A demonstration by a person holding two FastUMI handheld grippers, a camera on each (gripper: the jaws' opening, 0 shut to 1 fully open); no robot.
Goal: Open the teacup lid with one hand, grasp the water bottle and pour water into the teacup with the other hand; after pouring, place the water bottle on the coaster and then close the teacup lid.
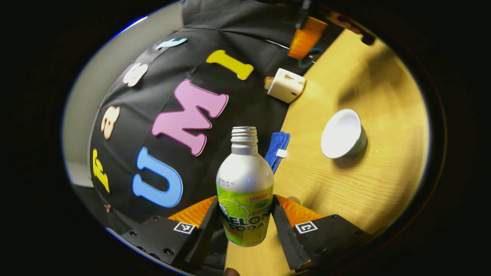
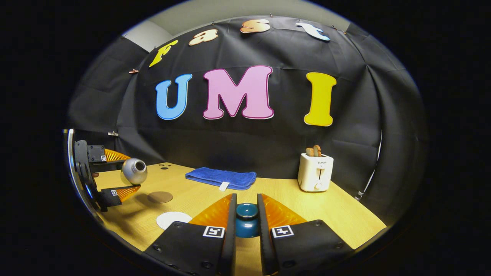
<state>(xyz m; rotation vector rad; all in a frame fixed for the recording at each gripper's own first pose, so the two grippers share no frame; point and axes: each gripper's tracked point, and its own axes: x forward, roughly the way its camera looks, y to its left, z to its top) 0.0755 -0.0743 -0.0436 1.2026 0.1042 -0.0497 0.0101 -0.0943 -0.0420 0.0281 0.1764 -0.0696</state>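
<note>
I work over the wooden table (image 2: 337, 214), which fills the booth in front of the black cloth wall, and I take the white toaster (image 2: 315, 172) at its back edge as my landmark.

In the right gripper view, a folded blue towel (image 2: 221, 178) lies to the left of the toaster, along the foot of the wall. Farther left again, well apart from the toaster, my left gripper (image 2: 115, 176) holds the water bottle (image 2: 134, 171) above the table, tipped onto its side with its open mouth turned toward the camera.

In the left gripper view, the same left gripper (image 1: 245, 222) has both fingers clamped on the labelled lower half of the water bottle (image 1: 245, 188), whose threaded neck has no cap.

The white teacup (image 1: 342, 134) stands open on the table (image 1: 368, 184), nearer to me than the toaster (image 1: 285, 85), with the towel (image 1: 277, 147) off to its side by the wall. Its pale rim (image 2: 173, 219) also shows low in the right gripper view, left of my right gripper.

A round brown coaster (image 2: 160, 197) lies flat on the wood between the teacup and the raised bottle, far to the toaster's left.

My right gripper (image 2: 245, 226) is closed on the small teal teacup lid (image 2: 246, 219), both fingers pressing its sides, held in front of the toaster and nearer to me.
</note>
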